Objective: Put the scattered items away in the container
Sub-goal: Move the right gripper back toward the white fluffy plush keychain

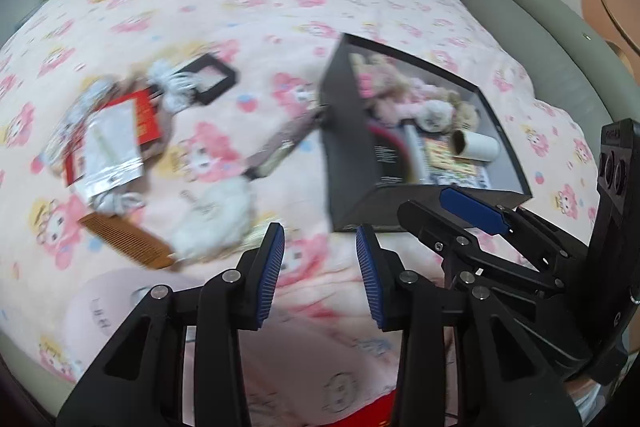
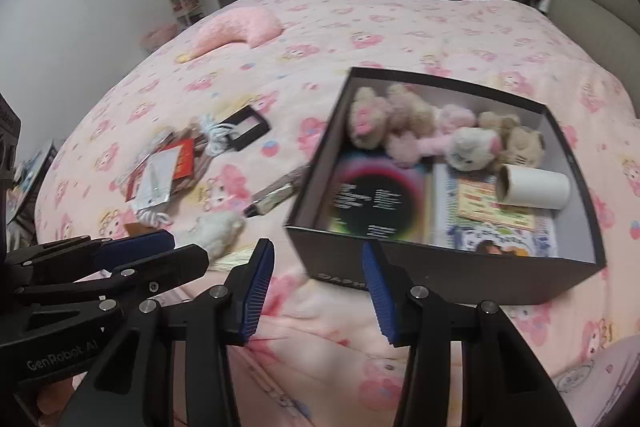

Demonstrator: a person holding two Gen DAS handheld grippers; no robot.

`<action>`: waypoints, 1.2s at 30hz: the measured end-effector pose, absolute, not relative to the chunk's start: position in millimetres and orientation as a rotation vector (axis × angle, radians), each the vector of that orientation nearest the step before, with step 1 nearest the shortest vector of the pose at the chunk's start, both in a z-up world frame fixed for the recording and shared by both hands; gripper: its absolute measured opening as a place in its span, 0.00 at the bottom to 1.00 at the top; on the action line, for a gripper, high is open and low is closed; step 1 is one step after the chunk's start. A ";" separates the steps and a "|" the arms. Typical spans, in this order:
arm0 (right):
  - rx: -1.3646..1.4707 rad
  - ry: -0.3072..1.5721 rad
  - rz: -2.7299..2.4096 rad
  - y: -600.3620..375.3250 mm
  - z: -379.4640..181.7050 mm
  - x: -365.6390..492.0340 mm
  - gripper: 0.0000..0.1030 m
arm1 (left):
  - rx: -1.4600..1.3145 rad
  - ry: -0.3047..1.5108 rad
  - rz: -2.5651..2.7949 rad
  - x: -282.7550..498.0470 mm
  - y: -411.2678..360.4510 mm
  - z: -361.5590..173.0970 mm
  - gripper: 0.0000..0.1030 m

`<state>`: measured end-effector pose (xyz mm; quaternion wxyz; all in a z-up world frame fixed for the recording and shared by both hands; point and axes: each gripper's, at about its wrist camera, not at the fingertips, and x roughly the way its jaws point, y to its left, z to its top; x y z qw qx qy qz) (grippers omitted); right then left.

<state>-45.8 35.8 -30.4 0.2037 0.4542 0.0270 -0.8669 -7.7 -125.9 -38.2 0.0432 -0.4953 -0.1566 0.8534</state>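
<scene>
Both grippers hang over the near edge of the bed (image 2: 400,27), side by side, and neither carries anything. The left gripper (image 1: 320,267) has its fingers moderately apart with only the pink cover showing between them; the right gripper (image 2: 318,287) stands somewhat wider, also empty. The black box (image 2: 452,279), the container, sits toward the right side of the bed and already holds plush toys (image 2: 440,131), a cardboard tube (image 2: 534,191) and printed cards.

This looks like the gap between one drop and the next pick. Still loose toward the left side lie a heap of packets (image 1: 108,143), a comb (image 1: 126,241), a white fluffy thing (image 1: 216,219), a tube (image 2: 274,197) by the box's wall and a small black frame (image 1: 210,79). The next move calls for one gripper to swing left, come down over the nearest piece, probably the fluffy thing or the comb, and close on it.
</scene>
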 end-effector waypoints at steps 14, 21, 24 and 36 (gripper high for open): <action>1.503 0.126 -2.072 -72.3 -108.2 -73.5 0.42 | -1.733 -0.829 2.546 -6.3 -253.7 -92.4 0.36; 1.649 0.000 -2.012 -73.5 -138.0 -96.5 0.49 | -1.788 -0.788 2.434 -34.6 -256.7 -105.9 0.36; 1.651 -0.058 -2.004 -69.3 -141.7 -100.5 0.55 | -1.789 -0.826 2.363 -42.7 -255.1 -112.8 0.36; 1.479 -0.019 -1.900 -111.0 -133.7 -112.5 0.27 | -1.781 -0.859 2.326 -72.7 -251.8 -116.1 0.36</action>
